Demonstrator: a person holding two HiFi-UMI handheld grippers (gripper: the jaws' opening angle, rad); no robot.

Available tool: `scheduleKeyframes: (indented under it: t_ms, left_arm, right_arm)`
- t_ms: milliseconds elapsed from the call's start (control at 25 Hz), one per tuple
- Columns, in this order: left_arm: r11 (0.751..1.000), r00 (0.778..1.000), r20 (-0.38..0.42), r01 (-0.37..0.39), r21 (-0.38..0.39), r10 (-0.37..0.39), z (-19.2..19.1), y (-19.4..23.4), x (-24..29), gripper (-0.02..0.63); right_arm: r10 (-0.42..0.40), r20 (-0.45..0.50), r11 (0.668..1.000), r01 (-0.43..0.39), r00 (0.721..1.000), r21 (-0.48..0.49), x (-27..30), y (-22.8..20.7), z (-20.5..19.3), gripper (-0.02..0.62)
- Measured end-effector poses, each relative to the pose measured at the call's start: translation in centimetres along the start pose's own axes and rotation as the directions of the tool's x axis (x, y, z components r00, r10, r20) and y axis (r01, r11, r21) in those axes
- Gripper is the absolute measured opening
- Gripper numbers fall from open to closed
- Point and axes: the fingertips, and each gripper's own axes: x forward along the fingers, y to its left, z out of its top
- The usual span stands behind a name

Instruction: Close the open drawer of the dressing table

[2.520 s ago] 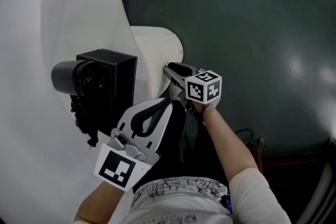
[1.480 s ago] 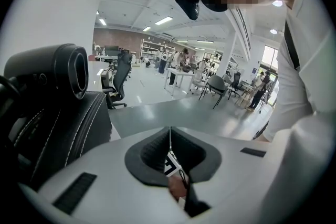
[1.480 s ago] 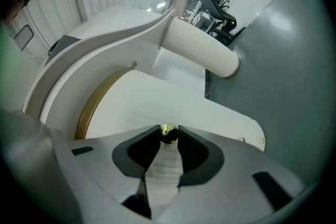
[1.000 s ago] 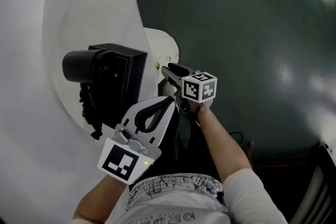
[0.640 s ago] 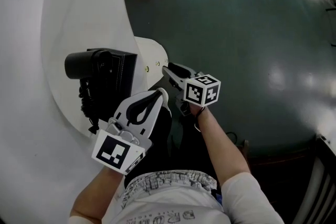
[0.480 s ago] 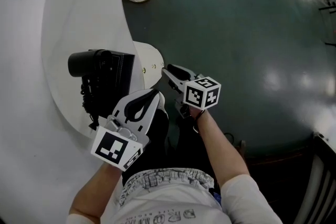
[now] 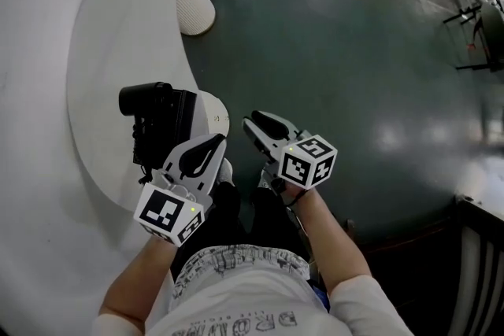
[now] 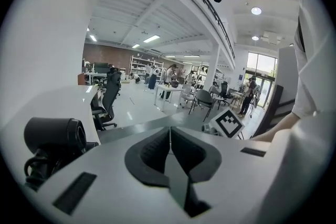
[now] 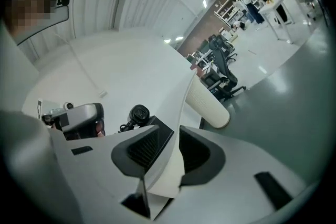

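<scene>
**Drawer front at the table edge, both grippers empty**

Head view: the white curved dressing table (image 7: 102,83) carries a black box-shaped case (image 7: 179,118). Its white rounded drawer front (image 7: 213,116) sits just beside that case. The left gripper (image 7: 215,140) is near the drawer front, and the right gripper (image 7: 252,123) is apart from it.

Left gripper view: the left gripper (image 8: 169,131) has its jaws pressed together, holding nothing.

Right gripper view: the right gripper (image 9: 169,132) has its jaws apart after narrowing slightly, with nothing between them.

Left hand-held gripper (image 7: 215,140) closed, right hand-held gripper (image 7: 257,122) parted, empty, narrowing
</scene>
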Motion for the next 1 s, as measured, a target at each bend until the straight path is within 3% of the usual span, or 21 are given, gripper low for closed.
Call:
scheduleKeyframes:
  t_ms: [200, 520, 1000]
  left_arm:
    - [1.0, 1.0, 0.031, 0.007, 0.009, -0.008, 1.8, -0.4, -1.4, 0.023]
    - [0.996, 0.991, 0.103, 0.075, 0.049, -0.08, 5.3, -1.5, -2.7, 0.023]
    - [0.974, 0.957, 0.201, 0.185, 0.129, -0.208, 9.9, -3.4, -5.9, 0.023]
  right_arm:
    - [-0.03, 0.053, 0.998, 0.033, 0.998, -0.062, -3.2, 3.0, 2.5, 0.124]
    - [-0.066, 0.15, 0.986, 0.088, 0.987, -0.143, -6.8, 8.3, 6.1, 0.118]
    - [-0.114, 0.303, 0.954, 0.19, 0.946, -0.231, -10.5, 15.5, 8.3, 0.109]
